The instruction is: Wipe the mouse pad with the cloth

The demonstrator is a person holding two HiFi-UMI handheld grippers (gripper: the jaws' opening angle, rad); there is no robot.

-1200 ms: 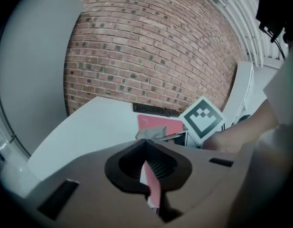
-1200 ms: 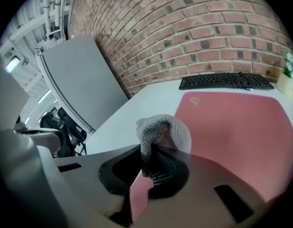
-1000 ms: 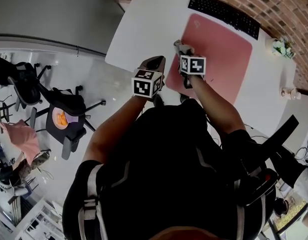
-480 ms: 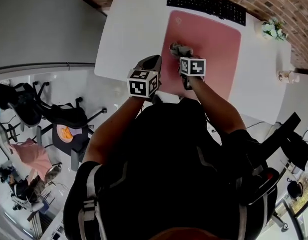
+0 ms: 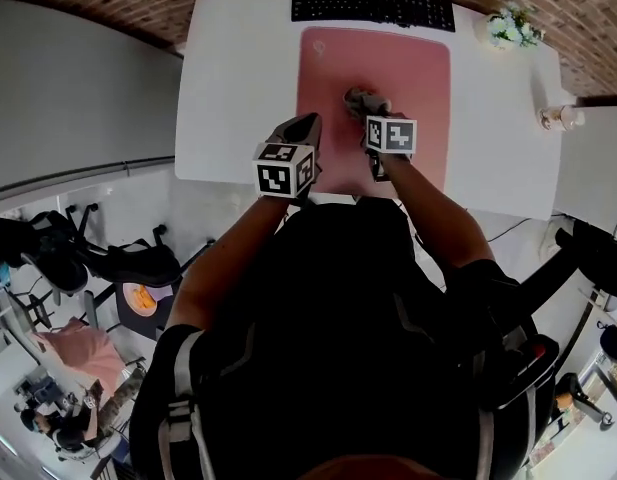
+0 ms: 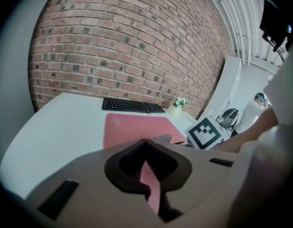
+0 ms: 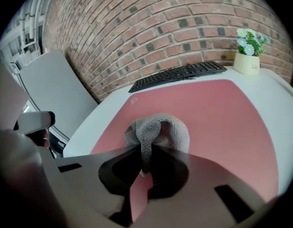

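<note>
On the pink mouse pad (image 5: 420, 73), the right gripper (image 7: 146, 159) clamps a bunched grey cloth (image 7: 158, 131) near the pad's middle. The left gripper (image 6: 145, 150) hovers at the pad's left edge, jaws together and empty.

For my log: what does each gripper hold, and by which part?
The right gripper pinches the grey cloth by one bunched fold; the left gripper holds nothing.

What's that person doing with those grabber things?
A person is cleaning a desk mat with two hand-held grippers. The right gripper is shut on a grey cloth, which sits bunched on the pink mouse pad. The left gripper is shut and empty, by the pad's left edge. A keyboard lies behind the pad.
</note>
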